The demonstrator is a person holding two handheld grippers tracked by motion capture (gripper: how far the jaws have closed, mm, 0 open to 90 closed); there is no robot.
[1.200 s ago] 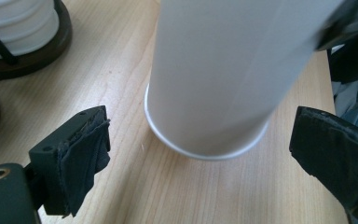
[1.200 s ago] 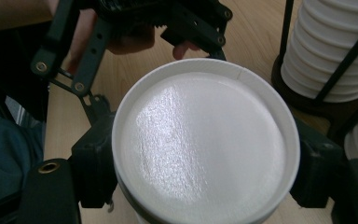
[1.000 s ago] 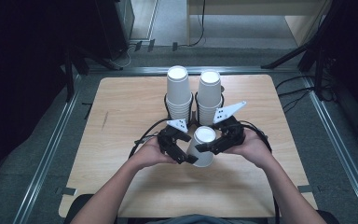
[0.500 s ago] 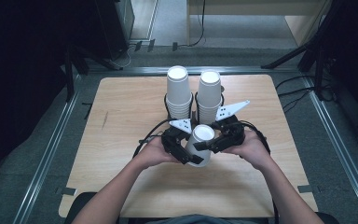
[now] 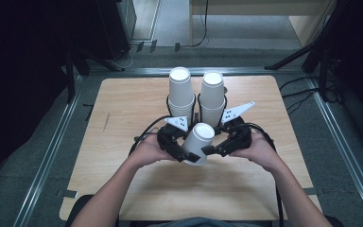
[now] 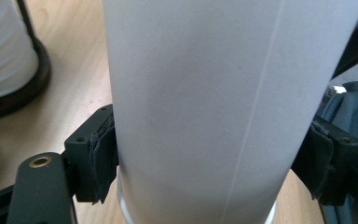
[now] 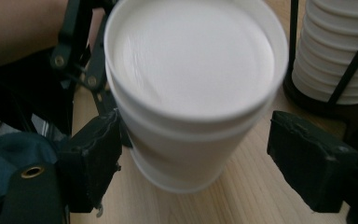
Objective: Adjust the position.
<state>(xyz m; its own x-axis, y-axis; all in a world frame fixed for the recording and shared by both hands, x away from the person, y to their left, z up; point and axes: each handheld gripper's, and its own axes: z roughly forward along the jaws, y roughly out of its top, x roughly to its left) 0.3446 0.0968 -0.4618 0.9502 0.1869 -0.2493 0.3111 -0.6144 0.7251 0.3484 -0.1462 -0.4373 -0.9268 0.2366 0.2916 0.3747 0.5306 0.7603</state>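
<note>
Cup sits clamped in the left hand-held gripper, between the right hand-held gripper's just-opened pads.

A light wooden table with rounded corners stood on grey carpet, framed by metal floor rails along its left, right and far edges. Beyond the far edge, black stand legs and cables crossed the floor, and a pale wooden cabinet sat at the upper right. Darkness covered the left of the room, while light fell evenly on the tabletop.
</note>
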